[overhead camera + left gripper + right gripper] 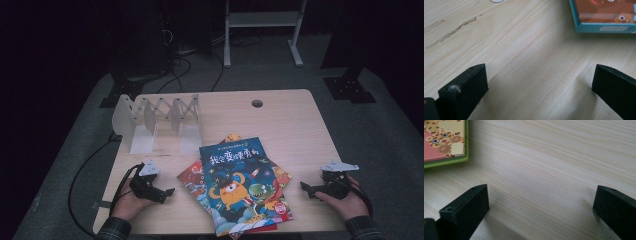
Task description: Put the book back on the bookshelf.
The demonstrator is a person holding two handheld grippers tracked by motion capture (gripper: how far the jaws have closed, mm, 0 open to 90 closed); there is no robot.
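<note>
A stack of picture books [240, 187] lies near the front middle of the wooden table [295, 125]; the top one is blue with cartoon monsters. My left gripper [167, 192] rests on the table left of the stack, jaws wide open on bare wood [539, 75], with a teal-edged book corner [604, 17] farther off. My right gripper [306, 187] rests right of the stack, open with nothing between its jaws; a green-edged book corner [445, 142] shows at upper left in the right gripper view.
A white folding book rack [157, 122] stands at the table's back left. A round cable hole [257, 103] sits near the far edge. Cables trail off the left edge. A white frame [262, 30] stands on the floor behind.
</note>
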